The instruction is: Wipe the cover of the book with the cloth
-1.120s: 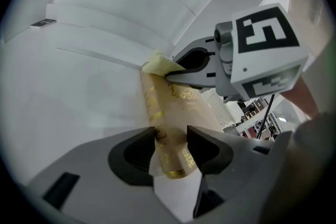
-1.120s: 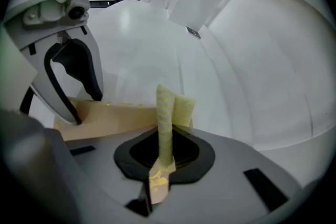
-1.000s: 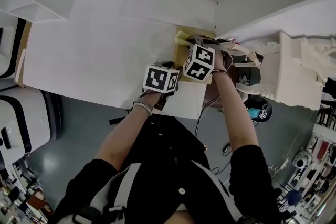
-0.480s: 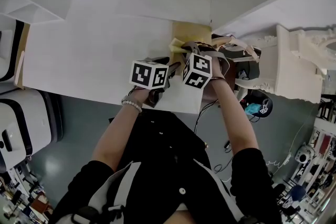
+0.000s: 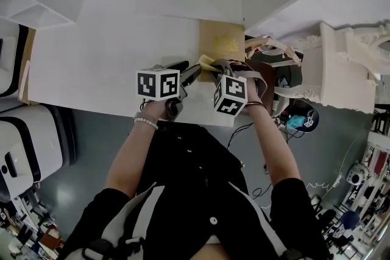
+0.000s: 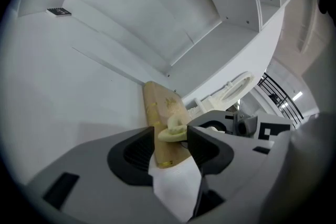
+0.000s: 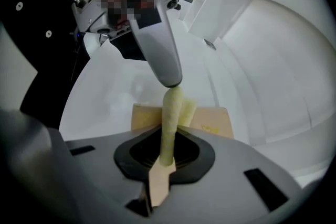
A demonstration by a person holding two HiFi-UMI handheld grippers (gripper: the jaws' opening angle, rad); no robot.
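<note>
Pinching pale-yellow cloth [image 7: 169, 113] over tan book [image 5: 213, 33], right gripper [image 7: 167, 156]; left gripper [image 6: 170, 141] jaws wide

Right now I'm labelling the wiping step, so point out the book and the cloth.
book [image 5: 220, 32]: head view, bare part of its tan cover.
cloth [image 7: 168, 123]: right gripper view, middle of the yellow strip.

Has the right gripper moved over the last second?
Yes. In the head view the right gripper, shut on the cloth, has drawn back across the book toward the near edge of the table.
</note>
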